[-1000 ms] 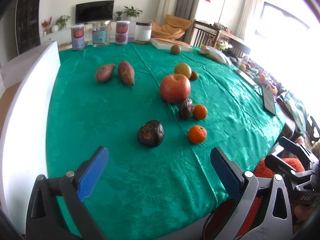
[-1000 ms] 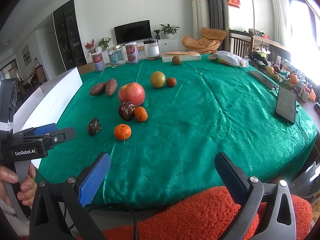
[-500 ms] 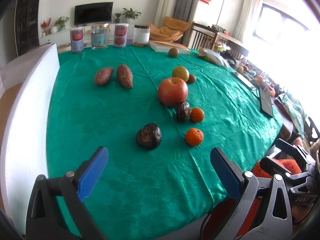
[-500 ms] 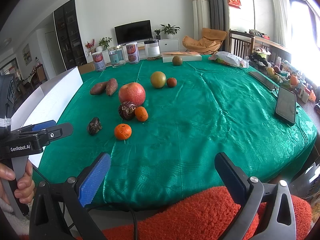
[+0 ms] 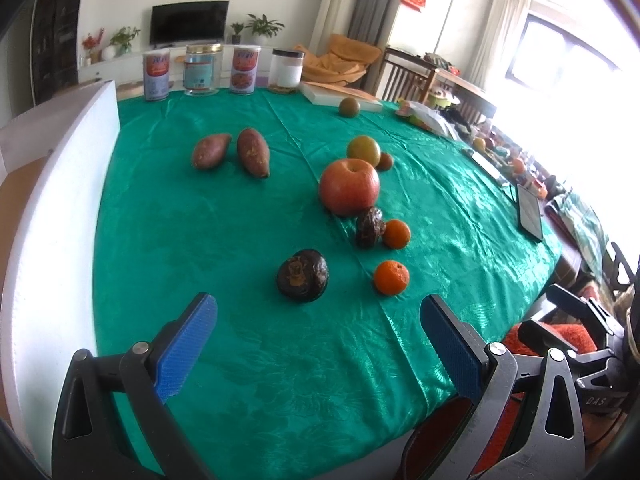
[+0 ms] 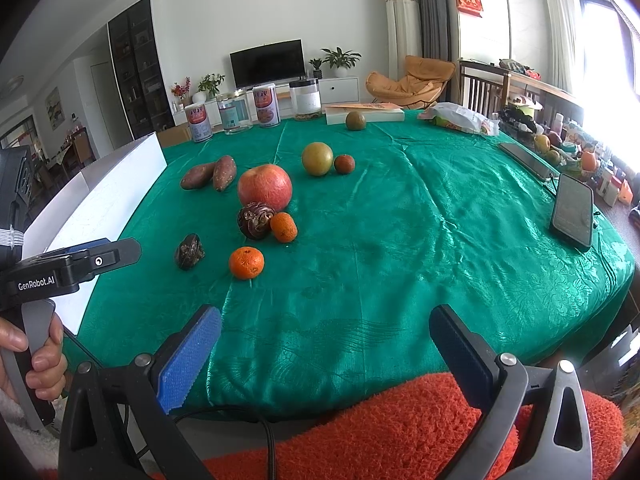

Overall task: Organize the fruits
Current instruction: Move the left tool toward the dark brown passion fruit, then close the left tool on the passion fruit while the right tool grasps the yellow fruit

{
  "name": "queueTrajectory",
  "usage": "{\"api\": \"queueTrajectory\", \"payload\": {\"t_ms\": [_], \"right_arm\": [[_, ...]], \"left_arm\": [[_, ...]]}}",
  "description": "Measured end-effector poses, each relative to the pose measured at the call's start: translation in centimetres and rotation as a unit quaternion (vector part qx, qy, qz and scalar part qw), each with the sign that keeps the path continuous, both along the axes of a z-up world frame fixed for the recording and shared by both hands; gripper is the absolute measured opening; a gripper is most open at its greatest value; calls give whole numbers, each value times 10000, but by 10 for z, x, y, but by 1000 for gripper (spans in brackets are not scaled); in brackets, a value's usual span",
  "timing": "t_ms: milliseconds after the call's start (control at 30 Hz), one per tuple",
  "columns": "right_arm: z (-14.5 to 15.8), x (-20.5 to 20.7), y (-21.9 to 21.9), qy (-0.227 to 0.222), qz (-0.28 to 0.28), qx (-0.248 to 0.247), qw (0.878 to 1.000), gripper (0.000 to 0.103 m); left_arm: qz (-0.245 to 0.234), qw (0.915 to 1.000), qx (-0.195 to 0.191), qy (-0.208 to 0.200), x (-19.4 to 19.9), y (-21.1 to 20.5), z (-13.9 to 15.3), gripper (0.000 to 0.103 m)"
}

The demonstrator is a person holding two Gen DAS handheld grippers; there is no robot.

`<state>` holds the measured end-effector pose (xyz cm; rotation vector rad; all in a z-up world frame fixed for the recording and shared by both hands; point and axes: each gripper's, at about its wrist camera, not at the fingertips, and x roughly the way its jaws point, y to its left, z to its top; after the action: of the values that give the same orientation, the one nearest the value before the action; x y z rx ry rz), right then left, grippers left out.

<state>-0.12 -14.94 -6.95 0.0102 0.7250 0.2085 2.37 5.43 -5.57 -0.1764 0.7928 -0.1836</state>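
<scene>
Left gripper [image 5: 318, 320] held wide, empty, above the near edge of the green tablecloth [image 5: 240, 380]; right gripper [image 6: 326, 330] likewise wide and empty, over the near table edge and an orange cushion [image 6: 400, 420]. Fruits lie mid-table: large red apple [image 5: 349, 187]; dark wrinkled fruit [image 5: 303, 275] nearest the left gripper; second dark fruit [image 5: 369, 227] touching a small orange [image 5: 397, 233]; another orange [image 5: 391, 277] nearer; yellow-green fruit [image 5: 363, 149] farther; two sweet potatoes [image 5: 230, 152] far left; white box [image 5: 48, 200] along the left edge.
</scene>
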Motion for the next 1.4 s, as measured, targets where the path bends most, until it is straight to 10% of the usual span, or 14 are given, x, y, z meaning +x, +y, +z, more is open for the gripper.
{"api": "queueTrajectory", "payload": {"t_ms": [600,1000,1133,1400], "right_arm": [[0,-2,-2,36,40,77,10000,103],[-3,6,-16,330,60,454,9984,103],[4,28,-30,668,-15,783,9947,103],[29,170,-36,735,-148,446,9962,103]], "left_arm": [[-293,9975,56,642,34,3,-20,101],[-406,9938,887,530,75,-24,-46,99],[-593,9913,1010,605,75,-29,-52,58],[-483,9935,904,490,75,-25,-52,41]]}}
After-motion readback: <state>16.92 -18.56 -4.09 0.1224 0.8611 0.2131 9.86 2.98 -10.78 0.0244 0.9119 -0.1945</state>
